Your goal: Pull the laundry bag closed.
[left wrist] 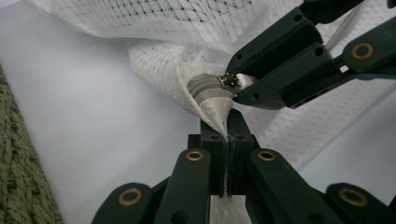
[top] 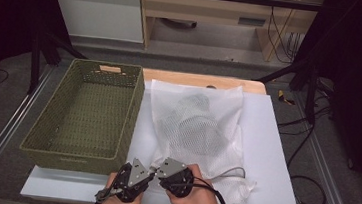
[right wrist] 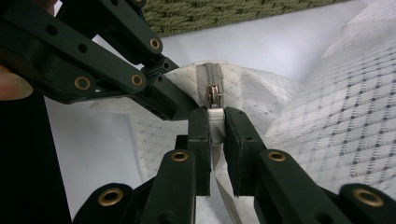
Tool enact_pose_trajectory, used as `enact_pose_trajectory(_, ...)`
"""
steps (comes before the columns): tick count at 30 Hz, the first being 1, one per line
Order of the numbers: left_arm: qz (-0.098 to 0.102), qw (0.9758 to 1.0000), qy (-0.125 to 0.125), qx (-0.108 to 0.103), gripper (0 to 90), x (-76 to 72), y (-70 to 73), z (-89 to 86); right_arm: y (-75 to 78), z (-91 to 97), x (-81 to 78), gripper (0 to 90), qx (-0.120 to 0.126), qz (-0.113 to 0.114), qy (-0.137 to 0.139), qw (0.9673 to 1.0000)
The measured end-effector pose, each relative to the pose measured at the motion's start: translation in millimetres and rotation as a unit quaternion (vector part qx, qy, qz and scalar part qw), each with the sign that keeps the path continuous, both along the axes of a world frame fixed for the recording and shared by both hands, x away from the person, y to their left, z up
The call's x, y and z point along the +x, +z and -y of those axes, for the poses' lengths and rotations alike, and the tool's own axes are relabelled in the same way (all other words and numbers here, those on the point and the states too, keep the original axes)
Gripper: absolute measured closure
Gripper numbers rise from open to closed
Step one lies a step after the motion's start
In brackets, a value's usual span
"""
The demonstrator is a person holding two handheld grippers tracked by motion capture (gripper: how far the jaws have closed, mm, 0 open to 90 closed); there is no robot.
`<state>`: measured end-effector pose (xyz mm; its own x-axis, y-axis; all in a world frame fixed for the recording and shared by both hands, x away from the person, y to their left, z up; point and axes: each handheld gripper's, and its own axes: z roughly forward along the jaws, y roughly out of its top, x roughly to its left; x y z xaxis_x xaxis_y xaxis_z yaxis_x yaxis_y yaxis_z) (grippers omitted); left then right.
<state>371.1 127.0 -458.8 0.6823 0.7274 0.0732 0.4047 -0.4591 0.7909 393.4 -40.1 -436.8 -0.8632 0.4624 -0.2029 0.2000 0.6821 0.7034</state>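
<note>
A white-topped table (top: 274, 156) with a wooden far edge stands on grey carpet (top: 197, 66), and beyond it lie a white cabinet (top: 97, 8) and pale wooden furniture (top: 213, 7), with black drapes (top: 358, 64) and dark stand legs at either side.

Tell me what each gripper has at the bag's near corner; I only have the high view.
Observer: The left gripper is shut on a fold of the mesh bag, just below the zipper.
Operator: Now the right one.
Observer: The right gripper pinches the white pull tab hanging from the metal slider.
Operator: Report the zipper's state.
Observer: It curves over the corner, and its teeth look meshed beyond the slider.
</note>
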Motion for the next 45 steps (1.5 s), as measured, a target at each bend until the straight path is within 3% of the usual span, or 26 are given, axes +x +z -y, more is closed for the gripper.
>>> enact_pose_trajectory(15, -0.007, 0.9997, -0.005, -0.024, 88.5, -9.3, 9.6, -2.3, 19.2, 7.1, -7.2, 81.8, 0.001, -0.002, 0.021, 0.9998)
enact_pose_trajectory(22, -0.009, 0.9997, -0.010, -0.021, 88.5, -14.6, 9.3, 0.7, 15.1, 8.1, -10.9, 81.8, 0.000, -0.006, 0.023, 0.9997)
enact_pose_trajectory(45, -0.014, 0.9997, -0.001, -0.022, 88.5, -13.2, 7.8, -5.3, 13.0, 6.5, -10.9, 82.0, -0.011, -0.010, 0.032, 0.9994)
